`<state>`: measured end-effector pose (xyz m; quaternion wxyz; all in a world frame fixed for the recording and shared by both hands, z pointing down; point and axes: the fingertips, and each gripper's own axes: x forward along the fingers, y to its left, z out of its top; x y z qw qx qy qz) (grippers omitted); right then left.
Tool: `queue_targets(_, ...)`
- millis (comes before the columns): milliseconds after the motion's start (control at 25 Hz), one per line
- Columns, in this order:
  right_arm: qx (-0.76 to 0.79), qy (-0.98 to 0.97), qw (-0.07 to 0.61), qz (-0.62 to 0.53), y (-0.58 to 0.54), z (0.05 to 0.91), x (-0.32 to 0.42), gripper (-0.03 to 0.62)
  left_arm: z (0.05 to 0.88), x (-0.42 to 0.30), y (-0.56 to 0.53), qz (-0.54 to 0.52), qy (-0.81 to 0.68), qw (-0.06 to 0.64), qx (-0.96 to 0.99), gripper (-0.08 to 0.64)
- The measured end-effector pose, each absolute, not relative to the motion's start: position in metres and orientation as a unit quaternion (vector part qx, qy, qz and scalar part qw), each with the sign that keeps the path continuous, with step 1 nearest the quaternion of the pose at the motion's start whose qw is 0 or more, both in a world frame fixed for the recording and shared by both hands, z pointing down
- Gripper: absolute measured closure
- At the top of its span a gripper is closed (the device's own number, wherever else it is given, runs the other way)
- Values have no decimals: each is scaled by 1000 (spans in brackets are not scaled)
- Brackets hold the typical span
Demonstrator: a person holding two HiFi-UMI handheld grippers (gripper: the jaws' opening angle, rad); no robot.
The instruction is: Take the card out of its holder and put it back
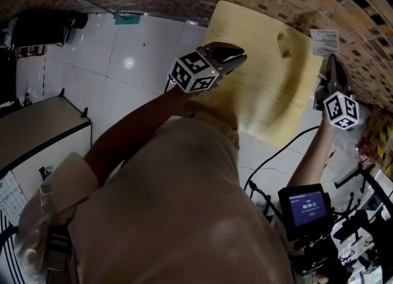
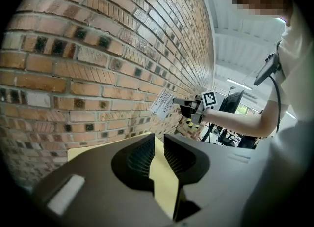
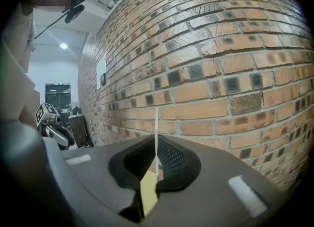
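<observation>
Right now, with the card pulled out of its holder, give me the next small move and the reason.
Probably lower the right gripper and carry it left in the head view, so the card hangs over the holder. Its shut jaws pinch the card up beside the brick wall, while the clear holder sits on the yellow table without it.

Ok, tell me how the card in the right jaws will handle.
Probably light and thin: edge-on, the card shows only as a line. Likely fairly stiff: it juts flat from the right gripper's closed jaws without drooping. Being so thin, it could bend if pushed on its edge.
</observation>
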<state>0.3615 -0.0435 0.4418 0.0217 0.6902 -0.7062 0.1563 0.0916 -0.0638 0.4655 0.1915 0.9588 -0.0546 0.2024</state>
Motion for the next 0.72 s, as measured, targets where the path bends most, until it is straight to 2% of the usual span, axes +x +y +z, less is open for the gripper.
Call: queue_targets(720,712,-680,22,170,-12,456,372,578,470,65,-80,204,-86,189,957,483)
